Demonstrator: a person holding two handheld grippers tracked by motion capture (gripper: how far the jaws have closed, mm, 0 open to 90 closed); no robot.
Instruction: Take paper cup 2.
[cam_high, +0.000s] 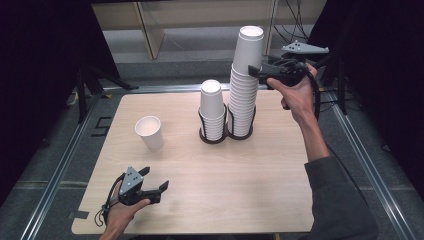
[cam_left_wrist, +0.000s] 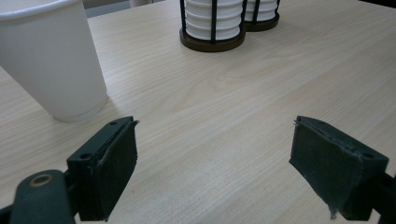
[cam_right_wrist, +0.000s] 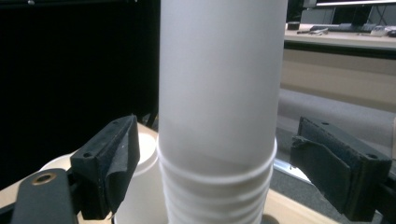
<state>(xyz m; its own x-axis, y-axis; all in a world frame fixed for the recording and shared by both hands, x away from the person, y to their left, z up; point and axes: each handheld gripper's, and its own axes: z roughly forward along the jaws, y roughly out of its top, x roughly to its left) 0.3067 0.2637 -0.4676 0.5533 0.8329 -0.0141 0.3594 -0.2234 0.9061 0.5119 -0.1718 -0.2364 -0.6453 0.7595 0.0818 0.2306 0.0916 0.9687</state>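
Wooden table (cam_high: 210, 170): one cup (cam_high: 149, 132) stands alone at nine o'clock. My right gripper (cam_high: 258, 73), jaws apart, brackets the top cup (cam_high: 249, 47) of the tall stack (cam_high: 243, 102); not gripped yet. Left gripper (cam_high: 159, 189) rests released.

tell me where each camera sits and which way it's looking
High view: above the person's side, facing forward and down on the table; both forearms and hands show.
Left gripper view: low over the table, facing the single cup; its own open jaws show.
Right gripper view: raised, level, facing the tall cup stack; open jaws either side.
Shared: the cup holder.
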